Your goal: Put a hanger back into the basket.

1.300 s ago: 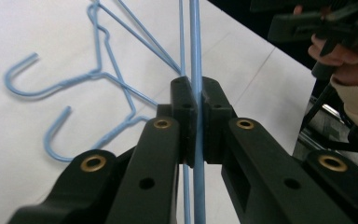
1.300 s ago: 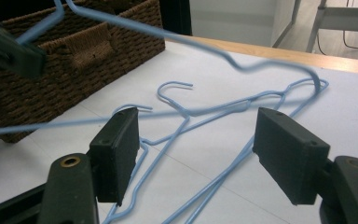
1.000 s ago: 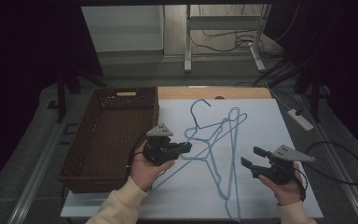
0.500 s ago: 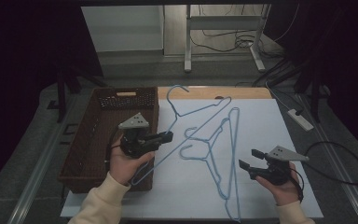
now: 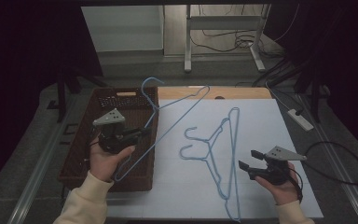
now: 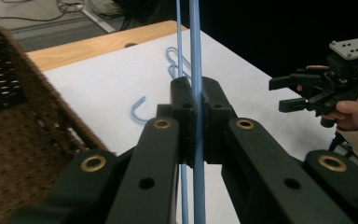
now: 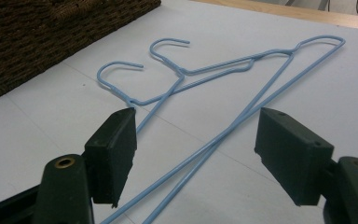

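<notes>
We've got our left gripper [image 5: 142,132] clamped on the blue hanger [image 5: 177,112], lifted over the basket [image 5: 86,156] (right gripper [image 5: 248,160] gaping).

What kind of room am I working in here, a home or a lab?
Most likely a lab or test bench, not a home: a white-covered table in a dark room, loose cables and a power strip on the floor, and a metal stand behind.
</notes>
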Motion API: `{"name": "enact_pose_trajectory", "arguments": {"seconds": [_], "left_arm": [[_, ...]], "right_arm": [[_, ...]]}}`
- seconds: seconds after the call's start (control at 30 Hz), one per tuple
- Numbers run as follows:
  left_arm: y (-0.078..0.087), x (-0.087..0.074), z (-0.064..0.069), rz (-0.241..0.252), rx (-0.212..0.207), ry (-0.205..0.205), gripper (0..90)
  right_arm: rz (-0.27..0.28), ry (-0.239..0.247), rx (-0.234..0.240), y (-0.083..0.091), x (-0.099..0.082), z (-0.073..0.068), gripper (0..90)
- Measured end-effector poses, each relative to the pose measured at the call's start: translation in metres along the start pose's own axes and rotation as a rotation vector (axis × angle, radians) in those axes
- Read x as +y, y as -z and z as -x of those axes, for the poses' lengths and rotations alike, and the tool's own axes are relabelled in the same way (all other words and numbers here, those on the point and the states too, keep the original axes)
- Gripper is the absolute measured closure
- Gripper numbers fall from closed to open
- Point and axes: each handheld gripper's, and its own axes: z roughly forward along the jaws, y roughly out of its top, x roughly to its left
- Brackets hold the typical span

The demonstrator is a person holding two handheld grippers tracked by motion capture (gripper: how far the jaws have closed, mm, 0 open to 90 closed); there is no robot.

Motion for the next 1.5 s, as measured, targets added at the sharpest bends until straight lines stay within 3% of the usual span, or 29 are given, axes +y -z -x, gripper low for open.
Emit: {"name": "enact_pose_trajectory", "arguments": {"seconds": [0.6, 1.07, 1.33, 1.5], "left_arm": [[0.036, -0.008, -0.031, 0.027, 0.098, 0.021, 85.9], [0.057, -0.022, -0.069, 0.016, 0.201, 0.047, 85.9], [0.061, -0.027, -0.089, 0.003, 0.253, 0.05, 85.8], [0.059, -0.03, -0.097, -0.014, 0.264, 0.041, 85.8]], "right_arm": [[-0.015, 0.002, -0.006, -0.002, -0.002, 0.001, 30.2], [-0.023, 0.007, -0.007, -0.004, -0.003, 0.001, 30.2], [-0.031, 0.009, -0.008, -0.005, -0.003, 0.0, 30.2], [-0.032, 0.009, -0.008, -0.006, -0.004, 0.0, 30.2]]}}
